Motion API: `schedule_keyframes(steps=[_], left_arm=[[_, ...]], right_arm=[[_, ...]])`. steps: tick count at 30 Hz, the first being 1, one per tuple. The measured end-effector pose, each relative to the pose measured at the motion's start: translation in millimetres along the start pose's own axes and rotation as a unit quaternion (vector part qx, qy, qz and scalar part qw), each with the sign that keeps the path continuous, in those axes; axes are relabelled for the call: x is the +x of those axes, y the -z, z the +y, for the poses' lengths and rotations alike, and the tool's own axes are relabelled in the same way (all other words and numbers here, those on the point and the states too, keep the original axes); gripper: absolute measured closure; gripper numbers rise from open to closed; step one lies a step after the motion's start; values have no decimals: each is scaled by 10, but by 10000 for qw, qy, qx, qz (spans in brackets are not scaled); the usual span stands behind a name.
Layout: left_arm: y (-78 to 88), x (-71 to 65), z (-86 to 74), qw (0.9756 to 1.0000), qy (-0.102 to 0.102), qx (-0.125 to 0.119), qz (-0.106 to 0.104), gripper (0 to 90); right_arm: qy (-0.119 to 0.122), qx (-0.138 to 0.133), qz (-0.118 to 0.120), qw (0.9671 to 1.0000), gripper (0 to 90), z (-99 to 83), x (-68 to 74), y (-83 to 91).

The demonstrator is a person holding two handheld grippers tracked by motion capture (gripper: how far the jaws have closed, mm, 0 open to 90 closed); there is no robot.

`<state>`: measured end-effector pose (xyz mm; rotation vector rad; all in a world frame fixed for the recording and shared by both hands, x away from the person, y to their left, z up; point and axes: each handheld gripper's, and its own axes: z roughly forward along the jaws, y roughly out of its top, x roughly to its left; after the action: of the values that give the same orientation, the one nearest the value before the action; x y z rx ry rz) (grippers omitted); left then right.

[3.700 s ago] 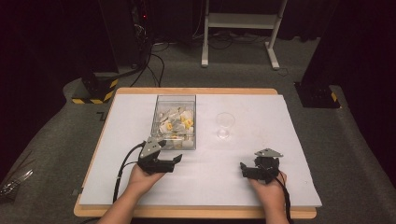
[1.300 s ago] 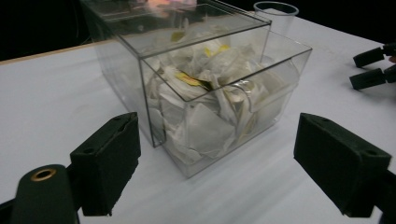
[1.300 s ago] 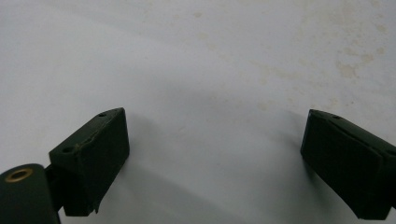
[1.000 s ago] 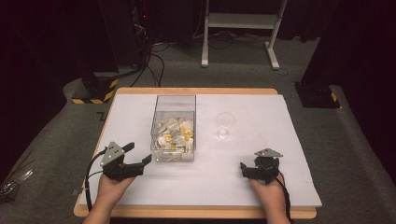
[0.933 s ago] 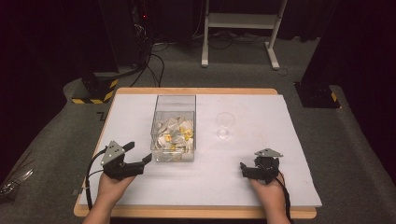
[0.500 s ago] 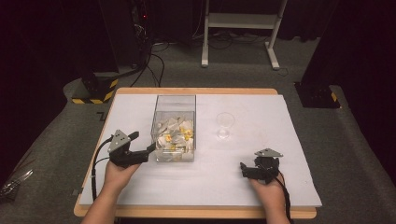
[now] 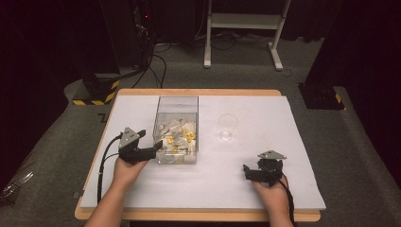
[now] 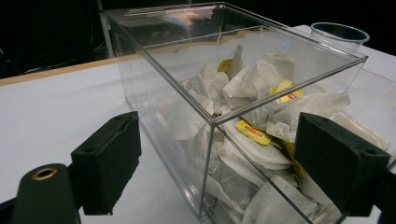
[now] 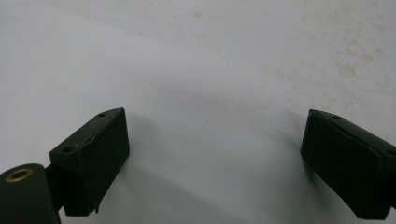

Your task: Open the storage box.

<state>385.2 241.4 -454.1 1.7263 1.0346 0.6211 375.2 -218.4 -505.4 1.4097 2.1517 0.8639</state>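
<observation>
My table (image 7: 293,142) wears a white cover, faintly stained tan in the right gripper view, with a pale wood rim along the edges. The box (image 7: 177,101) is clear, and its bags (image 7: 176,137) are white with yellow tags — one tag carries a red mark. The cup (image 7: 226,126) is clear too. I see both grippers black: the left gripper (image 7: 152,151) and the right gripper (image 7: 247,171), each topped with a grey plate. The floor (image 7: 364,156) is grey; a black block (image 7: 97,90) shows yellow-and-black stripes.
</observation>
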Motion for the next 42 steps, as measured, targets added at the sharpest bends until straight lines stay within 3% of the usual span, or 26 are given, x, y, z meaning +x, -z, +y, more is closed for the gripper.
schedule_keyframes(steps=[10, 12, 20, 42], left_arm=[[-9, 34, -63, 9998, 182, -24, 69, 167], [-21, 19, -86, 9998, 149, -24, 159, 170], [-22, 16, -100, 9997, 209, -18, 109, 170], [115, -120, -153, 10000, 16, 85, 9, 189]], right_arm=[[1, 1, 0, 10000, 77, 0, 0, 0], [1, 0, -1, 10000, 77, 0, 1, 0], [3, 1, -1, 10000, 78, 0, 1, 0], [30, -27, -26, 10000, 80, -2, 6, -1]])
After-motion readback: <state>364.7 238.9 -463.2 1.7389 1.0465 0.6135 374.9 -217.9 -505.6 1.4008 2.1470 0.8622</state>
